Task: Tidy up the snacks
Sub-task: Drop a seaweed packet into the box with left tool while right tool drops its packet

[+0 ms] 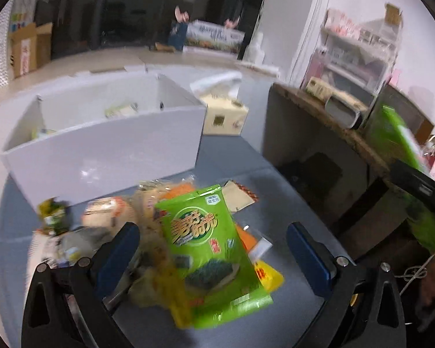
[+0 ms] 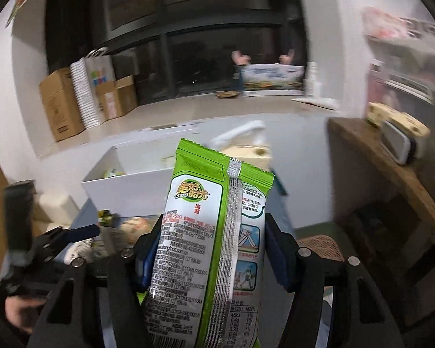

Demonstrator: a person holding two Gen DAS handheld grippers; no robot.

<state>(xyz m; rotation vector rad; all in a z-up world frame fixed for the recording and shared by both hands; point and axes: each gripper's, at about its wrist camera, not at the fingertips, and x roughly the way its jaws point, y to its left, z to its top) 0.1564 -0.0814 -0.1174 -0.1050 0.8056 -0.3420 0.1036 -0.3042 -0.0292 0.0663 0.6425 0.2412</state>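
1. Snack packets of crinkled foil and clear plastic lie heaped on the smooth grey tabletop (image 1: 275, 203), just in front of the white rectangular cardboard box (image 1: 101, 150).
2. Topmost on the heap is a glossy green seaweed packet (image 1: 214, 249), flat and oblong, printed side up.
3. Relative to that box, the left gripper (image 1: 213, 249) hovers on the near side, its blue-padded fingers (image 1: 121, 252) spread wide on either side of the packet without touching it.
4. A second green seaweed packet with a silver back seam (image 2: 214, 243) stands upright, pinched between the blue pads of the right gripper (image 2: 210, 249), raised on the near side of the box.
5. Beside the box's right end sits a cream tissue box (image 1: 224, 116).
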